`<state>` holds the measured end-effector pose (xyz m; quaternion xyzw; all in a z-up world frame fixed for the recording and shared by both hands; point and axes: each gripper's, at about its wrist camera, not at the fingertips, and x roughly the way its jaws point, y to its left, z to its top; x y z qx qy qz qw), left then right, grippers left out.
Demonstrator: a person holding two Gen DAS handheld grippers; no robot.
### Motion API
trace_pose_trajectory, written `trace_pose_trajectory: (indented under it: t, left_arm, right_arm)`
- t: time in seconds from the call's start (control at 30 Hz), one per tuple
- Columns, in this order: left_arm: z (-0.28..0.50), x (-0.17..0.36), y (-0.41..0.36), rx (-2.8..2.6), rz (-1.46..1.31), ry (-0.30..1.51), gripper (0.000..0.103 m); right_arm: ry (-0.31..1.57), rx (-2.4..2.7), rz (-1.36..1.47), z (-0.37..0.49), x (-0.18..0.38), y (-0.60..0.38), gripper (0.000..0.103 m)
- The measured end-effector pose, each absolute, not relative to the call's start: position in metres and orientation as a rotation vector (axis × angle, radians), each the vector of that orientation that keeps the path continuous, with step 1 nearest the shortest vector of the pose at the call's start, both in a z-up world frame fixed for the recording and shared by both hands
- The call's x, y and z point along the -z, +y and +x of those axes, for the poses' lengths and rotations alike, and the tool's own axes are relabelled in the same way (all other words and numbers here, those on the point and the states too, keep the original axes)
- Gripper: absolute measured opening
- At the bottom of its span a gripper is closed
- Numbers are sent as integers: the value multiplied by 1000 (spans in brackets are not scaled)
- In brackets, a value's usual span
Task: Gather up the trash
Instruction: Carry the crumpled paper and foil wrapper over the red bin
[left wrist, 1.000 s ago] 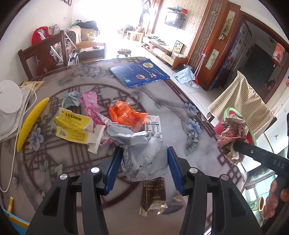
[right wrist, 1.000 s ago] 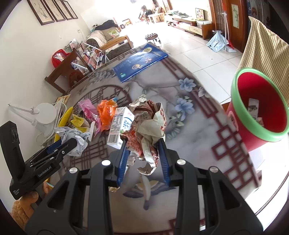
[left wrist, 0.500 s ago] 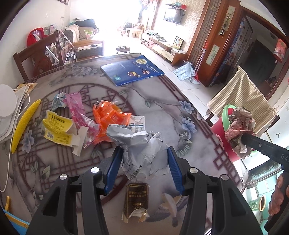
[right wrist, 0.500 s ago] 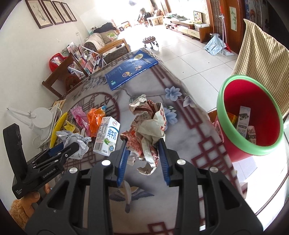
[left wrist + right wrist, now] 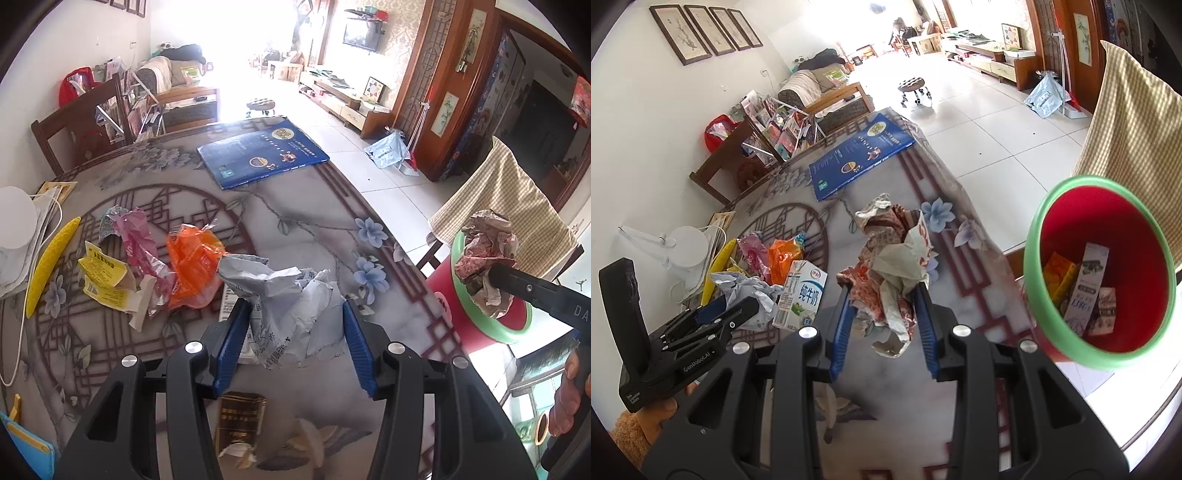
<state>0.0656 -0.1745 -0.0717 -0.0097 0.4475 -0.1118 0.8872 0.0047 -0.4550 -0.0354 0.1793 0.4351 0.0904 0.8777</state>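
My left gripper point(image 5: 293, 332) is shut on a crumpled grey-white paper bag point(image 5: 291, 299) and holds it above the table. It shows in the right wrist view point(image 5: 746, 295) too. My right gripper point(image 5: 882, 314) is shut on a crumpled brown-and-cream wrapper point(image 5: 894, 266), held above the table's right edge, left of the red bin with a green rim point(image 5: 1052, 332). In the left wrist view that wrapper point(image 5: 484, 254) hangs in front of the bin point(image 5: 476, 328). The bin holds several cartons.
On the patterned table point(image 5: 295, 206) lie an orange bag point(image 5: 192, 266), a pink wrapper point(image 5: 140, 243), yellow packets point(image 5: 103, 273), a milk carton point(image 5: 801, 291), a brown packet point(image 5: 240, 417), a blue book point(image 5: 262, 155) and a yellow tool point(image 5: 51, 266). A cloth-draped chair point(image 5: 506, 206) stands behind the bin.
Both grippers have lifted and moved right with their trash. The wrapper in the right gripper is now nearer the bin, which shows larger in the right wrist view.
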Motion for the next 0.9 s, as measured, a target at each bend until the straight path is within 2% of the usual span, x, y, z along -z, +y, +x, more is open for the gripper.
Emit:
trace_pose_trajectory:
  t: [0.53,0.83,0.9]
  left_arm:
    - [72,63,-255,287,30,921,49]
    - [74,64,-300,339,51,924,50]
    - [76,64,-309,347,56,923,50]
  right_arm:
    - [872,-123,434,-3,35,-539,33]
    - [899,2,474,-9,57,-604,33]
    - [904,26,484,-9,62,-615,36]
